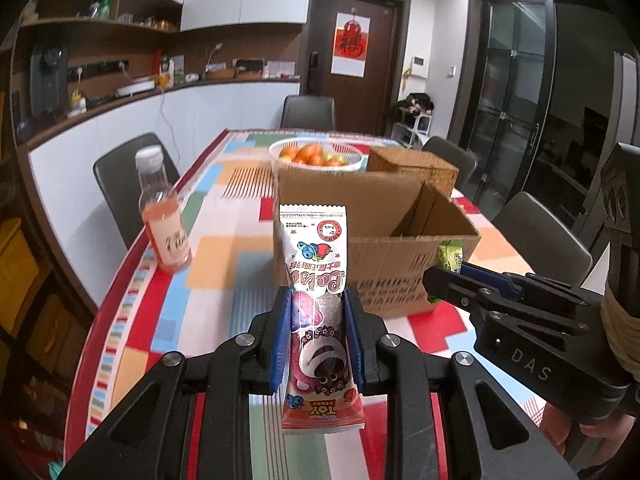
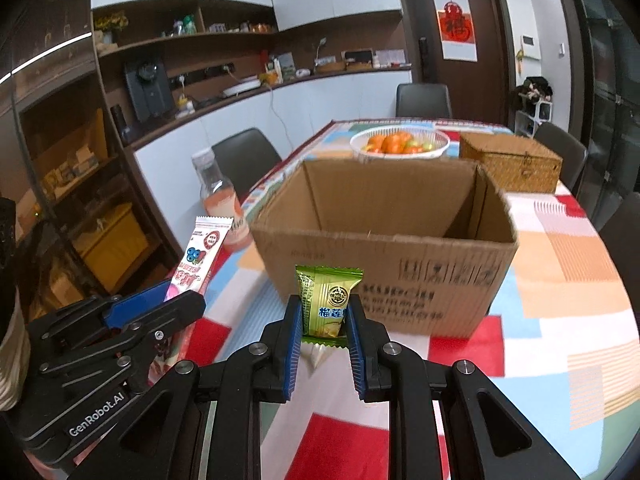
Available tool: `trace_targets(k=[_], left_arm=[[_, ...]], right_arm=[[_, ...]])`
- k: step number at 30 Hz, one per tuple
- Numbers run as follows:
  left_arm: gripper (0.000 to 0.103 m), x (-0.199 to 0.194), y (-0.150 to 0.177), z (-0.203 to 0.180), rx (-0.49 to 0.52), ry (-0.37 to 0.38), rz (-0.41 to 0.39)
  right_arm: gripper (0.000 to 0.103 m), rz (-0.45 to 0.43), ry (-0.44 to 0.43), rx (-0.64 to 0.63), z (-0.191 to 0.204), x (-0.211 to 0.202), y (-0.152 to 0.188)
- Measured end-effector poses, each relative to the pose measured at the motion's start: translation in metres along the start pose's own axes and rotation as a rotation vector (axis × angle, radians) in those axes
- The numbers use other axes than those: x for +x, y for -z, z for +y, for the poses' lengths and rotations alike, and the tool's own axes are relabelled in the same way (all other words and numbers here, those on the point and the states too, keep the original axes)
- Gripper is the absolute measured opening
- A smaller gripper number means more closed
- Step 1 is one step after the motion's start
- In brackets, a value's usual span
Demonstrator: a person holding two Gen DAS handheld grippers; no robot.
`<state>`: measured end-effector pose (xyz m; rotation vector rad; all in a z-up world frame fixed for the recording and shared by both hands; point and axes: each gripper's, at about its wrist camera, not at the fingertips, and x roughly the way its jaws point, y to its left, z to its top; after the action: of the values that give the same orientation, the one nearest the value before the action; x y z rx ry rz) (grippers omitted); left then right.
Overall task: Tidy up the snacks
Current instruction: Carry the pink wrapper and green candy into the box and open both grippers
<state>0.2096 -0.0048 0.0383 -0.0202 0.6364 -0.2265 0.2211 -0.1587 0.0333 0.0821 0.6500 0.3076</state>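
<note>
The left gripper pinches a long pink snack packet at centre frame; the right gripper clamps a green candy packet. Just beyond both stands the open cardboard box. A pink drink bottle stands at left, with a fruit basket and wicker box behind.

"toy story" on pink snack packet, "das" on right gripper, "genrobot.ai" on left gripper
</note>
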Motion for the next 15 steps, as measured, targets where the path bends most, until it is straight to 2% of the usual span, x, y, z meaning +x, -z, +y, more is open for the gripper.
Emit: trace_targets(k=[10, 15], left_arm=[[0.026, 0.003, -0.039, -0.014, 0.053, 0.004, -0.067], [0.026, 0.010, -0.059, -0.015, 0.052, 0.036, -0.066]], right_arm=[[0.023, -0.085, 0.029, 0.002, -0.012, -0.010, -0.035], [0.023, -0.109, 0.044, -0.014, -0.016, -0.011, -0.051]])
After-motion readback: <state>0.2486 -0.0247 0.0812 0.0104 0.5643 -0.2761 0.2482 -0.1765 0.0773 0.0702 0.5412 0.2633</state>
